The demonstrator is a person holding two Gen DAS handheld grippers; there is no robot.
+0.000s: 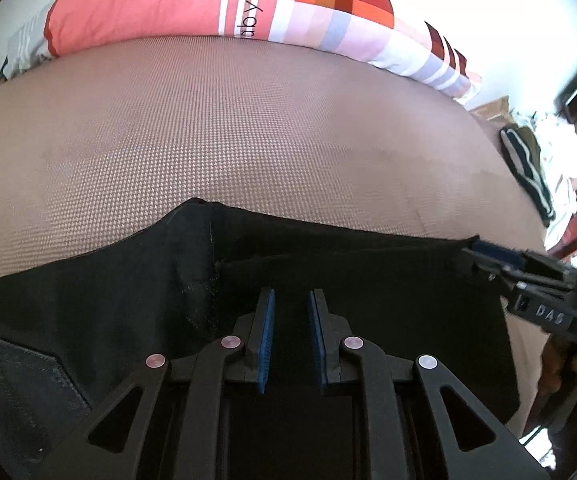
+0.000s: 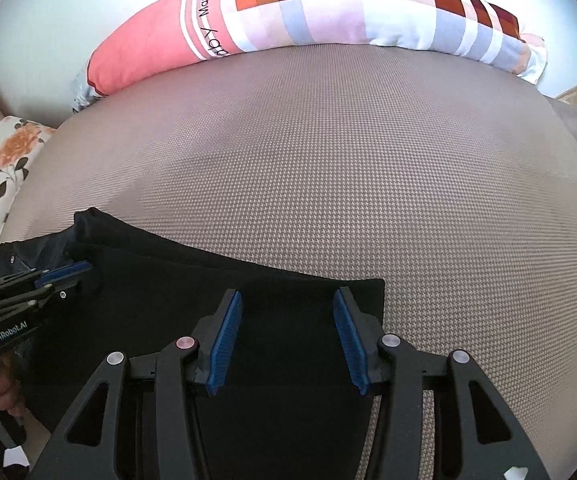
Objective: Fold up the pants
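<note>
Taupe woven bed (image 2: 348,168) fills both views, with a pink-and-checked pillow (image 2: 288,12) along its far edge. On my near side lie the black pants (image 1: 328,280), apparently already doubled over and flat on the bed. They look soft and limp, light enough to sag, so I judge the corners and the thicker seamed edge the safest places to grip (a mid-panel pinch would only bunch). My left gripper (image 1: 291,300) hovers over the cloth, fingers narrowly parted, holding nothing. My right gripper (image 2: 288,300) sits near the pants' right corner, fingers spread wide.
</note>
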